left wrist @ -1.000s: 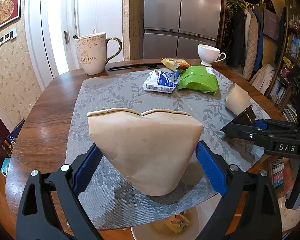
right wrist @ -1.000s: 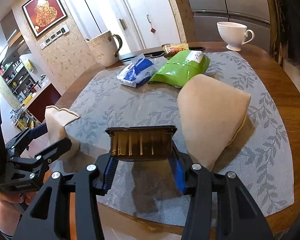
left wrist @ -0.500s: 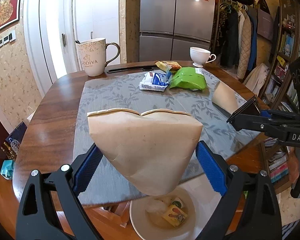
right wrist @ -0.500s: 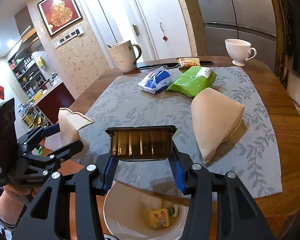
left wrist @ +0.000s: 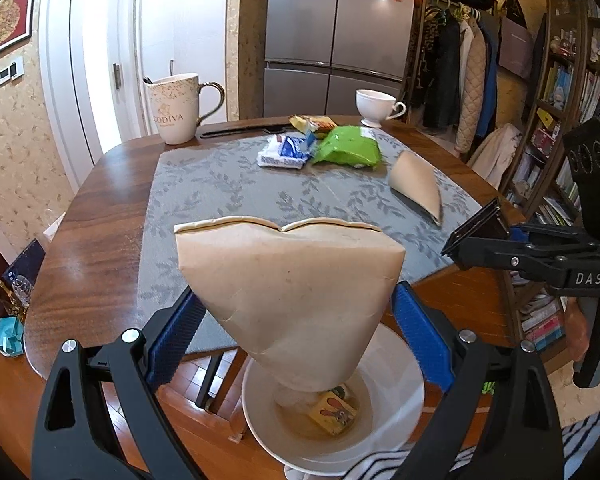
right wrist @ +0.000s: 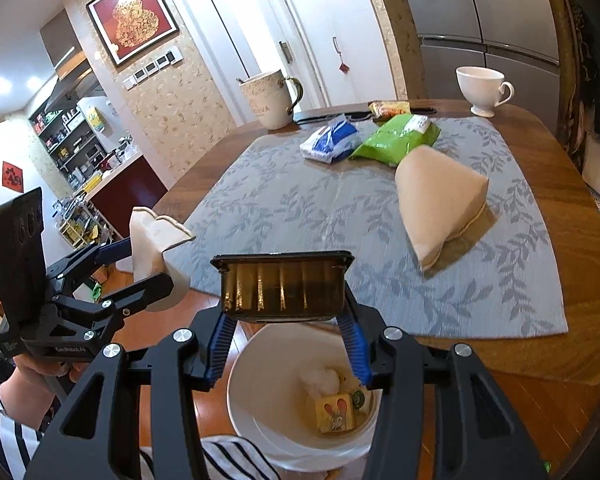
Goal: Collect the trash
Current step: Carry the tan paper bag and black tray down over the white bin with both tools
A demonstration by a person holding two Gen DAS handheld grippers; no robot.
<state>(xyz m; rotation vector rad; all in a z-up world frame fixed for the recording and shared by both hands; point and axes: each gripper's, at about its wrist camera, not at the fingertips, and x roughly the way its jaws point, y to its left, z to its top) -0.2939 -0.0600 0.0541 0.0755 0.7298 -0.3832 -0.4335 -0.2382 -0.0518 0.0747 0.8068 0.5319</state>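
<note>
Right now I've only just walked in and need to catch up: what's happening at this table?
A person is clearing trash with a gripper in each hand. The left gripper is clamped on a tan paper cone, held above a white bin beside the table. The right gripper grips a dark plastic tray over the same bin, which already holds a yellow carton. On the placemat a second paper cone, a green packet and a blue-and-white packet remain.
</note>
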